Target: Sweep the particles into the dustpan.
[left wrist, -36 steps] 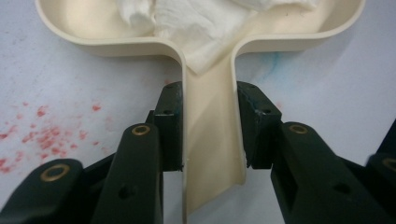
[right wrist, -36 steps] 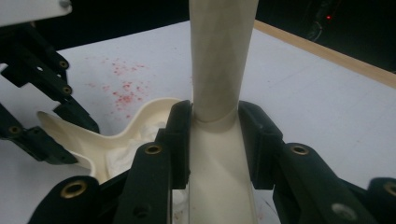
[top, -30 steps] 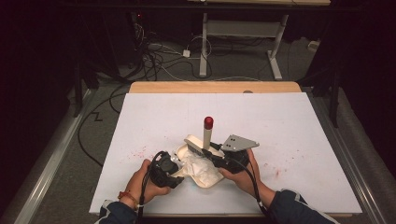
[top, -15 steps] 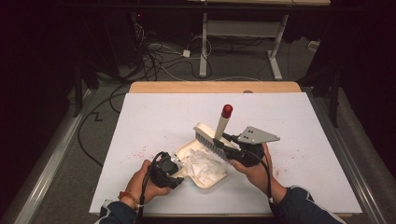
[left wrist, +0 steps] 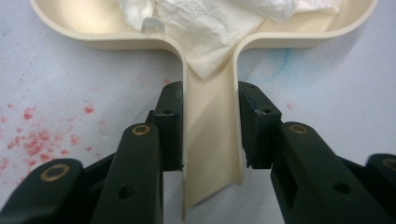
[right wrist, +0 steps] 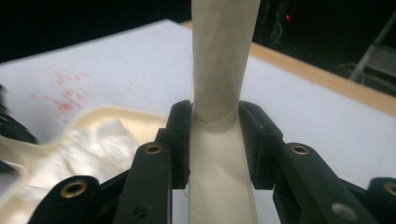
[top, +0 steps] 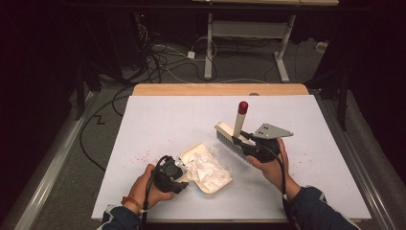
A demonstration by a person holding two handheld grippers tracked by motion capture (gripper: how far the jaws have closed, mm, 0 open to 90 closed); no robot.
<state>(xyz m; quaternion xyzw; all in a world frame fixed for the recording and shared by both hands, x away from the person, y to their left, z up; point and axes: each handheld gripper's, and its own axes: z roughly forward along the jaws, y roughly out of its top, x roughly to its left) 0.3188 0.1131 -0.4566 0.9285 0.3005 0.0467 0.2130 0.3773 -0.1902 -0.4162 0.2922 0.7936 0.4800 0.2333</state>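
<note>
Starting on the left of the high view, the left gripper (top: 171, 173) sat low on the white table (top: 158, 120), near the front edge, with a hand wrapped around it. Its jaws were clamped on the handle of a cream dustpan (top: 210, 184), one pad on each side of that handle. The left gripper view showed this well: the left gripper (left wrist: 210, 126) squeezed the handle about halfway along, and the dustpan (left wrist: 84, 28) lay flat on the table beyond it. There was crumpled white tissue (top: 206, 170) piled in the pan, and a corner of the tissue (left wrist: 205, 28) spilled down into the top of the handle channel. Small red specks (top: 143, 155) dotted the table just left of the pan.

Moving right, the brush (top: 229, 139) was lifted off the table and tilted, bristles facing down, just beside the pan's right edge but not touching it as far as I could tell. Its handle stuck up and ended in a red tip. The right gripper (top: 250, 143) was closed tight on the base of that handle. In the right gripper view, the right gripper (right wrist: 215, 140) had the pale brush (right wrist: 224, 60) handle pinched between both pads, with the dustpan (right wrist: 107, 116) and tissue (right wrist: 88, 149) off to the lower left.
</note>
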